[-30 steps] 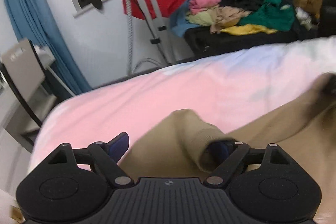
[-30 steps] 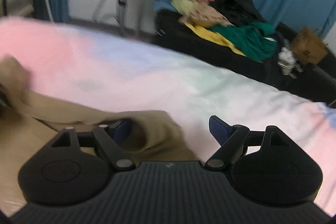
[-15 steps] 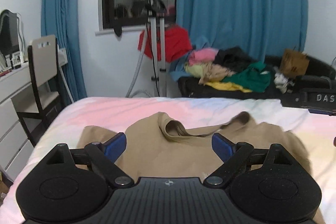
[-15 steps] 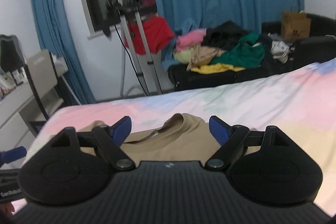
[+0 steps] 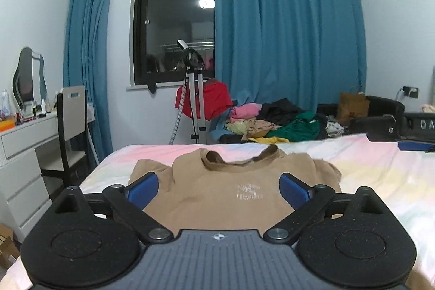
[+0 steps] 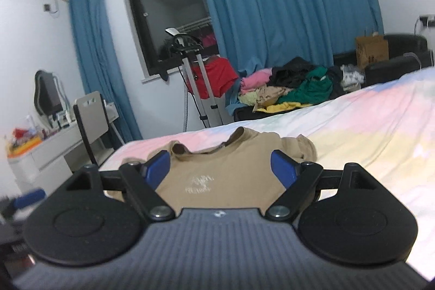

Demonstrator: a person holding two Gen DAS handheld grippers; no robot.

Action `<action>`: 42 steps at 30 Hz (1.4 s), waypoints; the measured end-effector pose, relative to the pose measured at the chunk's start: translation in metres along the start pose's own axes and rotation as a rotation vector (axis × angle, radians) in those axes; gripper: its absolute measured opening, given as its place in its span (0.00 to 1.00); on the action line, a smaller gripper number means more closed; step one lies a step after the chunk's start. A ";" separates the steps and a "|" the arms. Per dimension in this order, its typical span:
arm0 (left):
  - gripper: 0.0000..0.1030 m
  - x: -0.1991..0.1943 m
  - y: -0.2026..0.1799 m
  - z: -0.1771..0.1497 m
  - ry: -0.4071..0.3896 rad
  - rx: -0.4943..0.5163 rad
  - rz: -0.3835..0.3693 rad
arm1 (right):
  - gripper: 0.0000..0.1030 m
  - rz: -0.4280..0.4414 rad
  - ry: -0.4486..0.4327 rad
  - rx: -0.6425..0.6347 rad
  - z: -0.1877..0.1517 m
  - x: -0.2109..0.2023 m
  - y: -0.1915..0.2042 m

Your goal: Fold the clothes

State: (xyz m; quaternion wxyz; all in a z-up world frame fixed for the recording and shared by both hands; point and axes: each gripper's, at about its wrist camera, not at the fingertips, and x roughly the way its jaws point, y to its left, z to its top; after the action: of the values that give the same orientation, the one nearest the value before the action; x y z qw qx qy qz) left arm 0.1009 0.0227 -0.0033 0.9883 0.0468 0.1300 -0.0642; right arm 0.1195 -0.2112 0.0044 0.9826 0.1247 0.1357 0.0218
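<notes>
At the far left of the left wrist view stands a white tabletop (image 5: 32,124) with a mirror (image 5: 25,78) on it, and just right of it a chair (image 5: 71,110) in front of blue curtains (image 5: 288,26). Toward the middle, a dark window (image 5: 174,21) sits above a metal stand (image 5: 194,99) draped with a red cloth (image 5: 214,97). Lower centre, a tan T-shirt (image 5: 231,192) lies spread face up on the pastel bed (image 5: 380,181), collar toward the top of the frame and a pale print on its chest. The left hand-held gripper (image 5: 218,188) hangs above the shirt with its blue fingers (image 5: 142,189) wide apart and nothing between them. Right of centre, a heap of clothes (image 5: 274,121) covers a dark bench, with a brown paper bag (image 5: 352,108) beside it.

From the right wrist view, the right hand-held gripper (image 6: 220,167) also gapes wide and empty over the same shirt (image 6: 225,170), which lies at the left end of the bed (image 6: 367,132).
</notes>
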 end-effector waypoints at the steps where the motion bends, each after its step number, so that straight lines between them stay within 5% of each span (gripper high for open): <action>1: 0.94 -0.003 0.001 -0.007 0.019 -0.015 -0.007 | 0.80 -0.007 0.003 -0.011 -0.006 -0.004 -0.001; 5: 0.94 -0.004 0.004 -0.032 0.112 -0.097 -0.041 | 0.80 -0.017 0.021 0.012 -0.014 -0.004 -0.009; 10: 0.94 0.050 0.033 -0.035 0.244 -0.273 -0.075 | 0.80 -0.025 0.048 0.069 -0.022 0.006 -0.019; 15: 0.94 0.131 0.094 -0.033 0.310 -0.432 0.017 | 0.80 -0.058 0.090 0.133 -0.031 0.026 -0.030; 21: 0.91 0.237 0.158 -0.021 0.288 -0.334 0.216 | 0.80 -0.108 0.133 0.195 -0.044 0.058 -0.041; 27: 0.87 0.319 0.205 -0.011 0.285 -0.271 0.294 | 0.80 -0.127 0.197 0.218 -0.057 0.100 -0.044; 31: 0.76 0.364 0.217 -0.019 0.324 -0.255 0.211 | 0.80 -0.129 0.233 0.211 -0.064 0.114 -0.043; 33: 0.59 0.376 0.213 -0.025 0.339 -0.199 0.212 | 0.80 -0.147 0.242 0.196 -0.066 0.118 -0.042; 35: 0.24 0.383 0.210 -0.027 0.342 -0.167 0.208 | 0.80 -0.155 0.251 0.203 -0.067 0.119 -0.042; 37: 0.05 0.380 0.214 -0.023 0.325 -0.210 0.192 | 0.80 -0.162 0.249 0.195 -0.068 0.117 -0.041; 39: 0.04 0.371 0.218 -0.011 0.320 -0.278 0.228 | 0.80 -0.176 0.240 0.172 -0.068 0.114 -0.038; 42: 0.04 0.365 0.214 0.011 0.298 -0.195 0.324 | 0.80 -0.200 0.216 0.159 -0.067 0.109 -0.035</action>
State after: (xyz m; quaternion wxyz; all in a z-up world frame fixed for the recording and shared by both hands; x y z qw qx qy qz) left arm 0.4831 0.1914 -0.0728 0.9555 -0.0197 0.2707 0.1155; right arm 0.2061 -0.2203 -0.0956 0.9466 0.1850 0.2536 -0.0736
